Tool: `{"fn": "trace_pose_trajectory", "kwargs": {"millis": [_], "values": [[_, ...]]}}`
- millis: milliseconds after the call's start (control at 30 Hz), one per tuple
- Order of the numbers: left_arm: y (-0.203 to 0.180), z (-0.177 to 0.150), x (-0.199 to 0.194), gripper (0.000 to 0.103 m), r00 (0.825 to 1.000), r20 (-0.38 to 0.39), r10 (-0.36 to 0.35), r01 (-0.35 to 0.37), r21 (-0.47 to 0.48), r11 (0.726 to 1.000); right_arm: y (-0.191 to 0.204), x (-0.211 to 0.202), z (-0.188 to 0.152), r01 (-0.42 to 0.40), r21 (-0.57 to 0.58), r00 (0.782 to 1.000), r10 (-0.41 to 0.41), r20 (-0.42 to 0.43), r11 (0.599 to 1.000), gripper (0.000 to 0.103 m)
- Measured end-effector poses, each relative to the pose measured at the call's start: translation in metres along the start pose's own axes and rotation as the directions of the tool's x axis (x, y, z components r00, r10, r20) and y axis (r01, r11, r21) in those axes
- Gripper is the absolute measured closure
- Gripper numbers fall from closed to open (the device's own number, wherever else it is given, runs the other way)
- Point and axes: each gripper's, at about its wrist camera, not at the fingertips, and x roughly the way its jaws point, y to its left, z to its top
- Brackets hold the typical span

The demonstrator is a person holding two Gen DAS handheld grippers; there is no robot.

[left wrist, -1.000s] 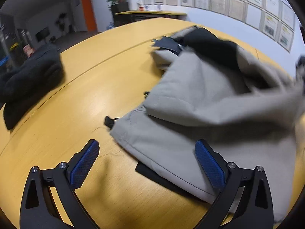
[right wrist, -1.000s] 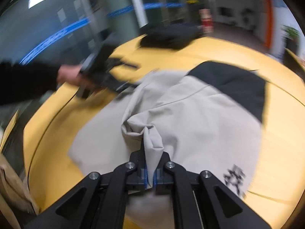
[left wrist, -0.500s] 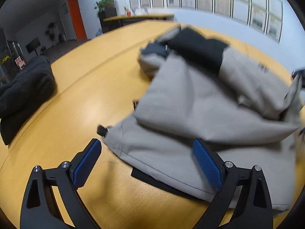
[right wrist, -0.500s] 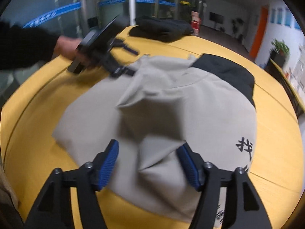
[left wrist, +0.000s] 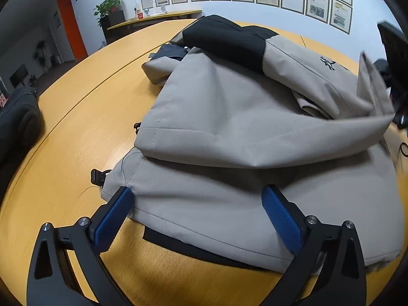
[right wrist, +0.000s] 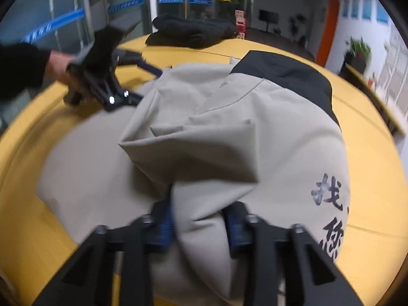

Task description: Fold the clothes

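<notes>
A beige jacket (left wrist: 229,107) with a black shoulder panel (left wrist: 229,40) lies part-folded on the yellow table (left wrist: 76,117). My left gripper (left wrist: 197,214) is open and low at the near hem, with the hem's edge lying between its blue pads (left wrist: 114,211). In the right wrist view the jacket (right wrist: 255,132) fills the middle, with dark printed characters (right wrist: 329,204) on its right side. My right gripper (right wrist: 200,221) has its jaws drawn in against a thick fold of beige cloth that fills the gap. This view is blurred. A hand (right wrist: 58,66) holds the left gripper (right wrist: 150,84) at the far edge.
A heap of black clothing (left wrist: 17,122) sits at the table's left end, also seen as the black heap (right wrist: 193,30) beyond the jacket. Bare table (right wrist: 369,178) lies right of the jacket. A side counter with a plant (left wrist: 109,7) stands by the wall.
My right gripper let go of its thin pinch, opened wide, and has now narrowed around a thicker fold. My left gripper moved forward to the hem, still open.
</notes>
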Motion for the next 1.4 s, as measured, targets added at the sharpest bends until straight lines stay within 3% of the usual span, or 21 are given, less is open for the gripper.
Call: {"fn": "trace_pose_trajectory", "kwargs": {"millis": [67,167,233,300,400,567,733,1000,1100,1400], "values": [[0.001,0.000,0.002,0.000,1.000,-0.001,-0.005,0.005,-0.006,1.000,-0.006,-0.012,0.010,-0.041,0.060,0.999,0.039,0.032,0.997,0.092],[0.003,0.000,0.004,0.000,1.000,-0.001,-0.013,0.013,-0.016,1.000,-0.015,-0.047,0.032,-0.145,0.138,0.981,0.125,0.145,0.980,0.096],[0.004,0.000,0.006,0.000,1.000,-0.002,-0.018,0.018,-0.023,1.000,-0.010,-0.069,0.050,-0.241,0.128,0.952,0.209,0.223,0.962,0.100],[0.005,0.000,0.008,0.000,1.000,-0.002,-0.023,0.023,-0.029,0.999,0.004,-0.086,0.067,-0.338,0.077,0.909,0.304,0.284,0.938,0.100],[0.006,0.001,0.009,0.000,1.000,-0.003,-0.028,0.027,-0.034,0.999,0.035,-0.073,0.072,-0.443,0.032,0.865,0.418,0.277,0.896,0.100],[0.006,0.002,0.012,0.000,0.999,-0.006,-0.032,0.032,-0.039,0.999,0.079,0.004,0.023,-0.478,0.035,0.876,0.474,0.085,0.878,0.099],[0.007,0.003,0.014,0.000,0.999,-0.007,-0.036,0.035,-0.042,0.998,0.082,0.028,-0.014,-0.481,-0.028,0.876,0.481,-0.025,0.876,0.100],[0.006,0.007,0.018,0.000,0.999,-0.007,-0.035,0.035,-0.044,0.998,0.054,0.003,-0.018,-0.404,-0.060,0.915,0.402,-0.034,0.913,0.100],[0.005,0.009,0.020,0.000,1.000,-0.007,-0.031,0.030,-0.047,0.998,0.062,0.004,-0.015,-0.412,-0.119,0.911,0.408,-0.061,0.903,0.100],[0.003,0.014,0.026,0.000,1.000,-0.010,-0.021,0.021,-0.067,0.998,0.102,0.015,-0.001,-0.460,-0.168,0.887,0.461,-0.036,0.872,0.100]]}}
